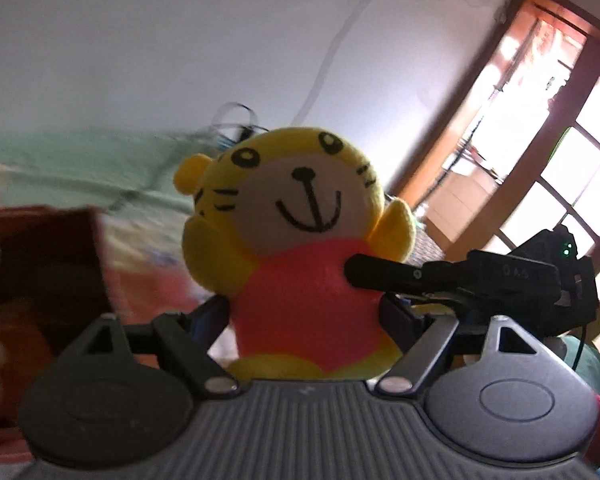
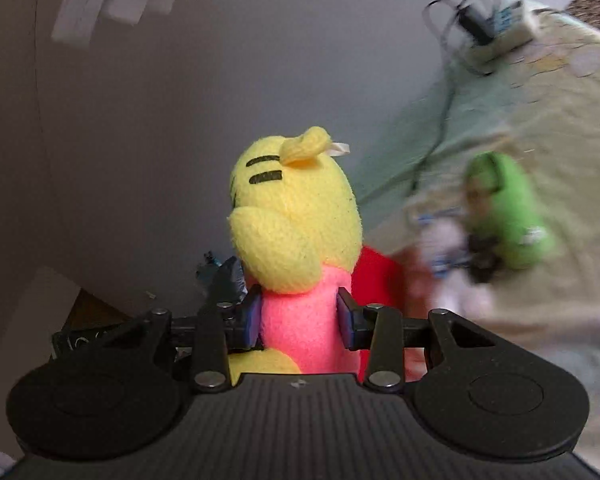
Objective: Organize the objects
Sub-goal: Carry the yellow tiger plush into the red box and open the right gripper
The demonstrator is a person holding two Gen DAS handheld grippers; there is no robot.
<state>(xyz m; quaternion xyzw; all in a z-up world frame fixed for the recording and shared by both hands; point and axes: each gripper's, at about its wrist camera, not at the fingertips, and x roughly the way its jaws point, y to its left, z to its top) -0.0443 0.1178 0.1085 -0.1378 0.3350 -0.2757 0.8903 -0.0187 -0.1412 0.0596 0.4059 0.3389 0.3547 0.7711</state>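
Both the left gripper (image 1: 304,316) and right gripper (image 2: 298,318) are clamping the plush tiger's (image 1: 300,240) pink body. A red box (image 1: 40,272) is sitting near left; a blurred green object (image 2: 508,216), possibly a toy, is lying on bedding (image 2: 560,120) far right.

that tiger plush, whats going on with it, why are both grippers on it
A person is holding the yellow tiger plush with two handheld grippers at once. The left gripper clamps its pink body from the front, and the right gripper clamps the same pink body from the side. The plush sits upright between them, apparently lifted clear of the patterned bed cover. A red box sits to the left in the left wrist view. The background is blurred.
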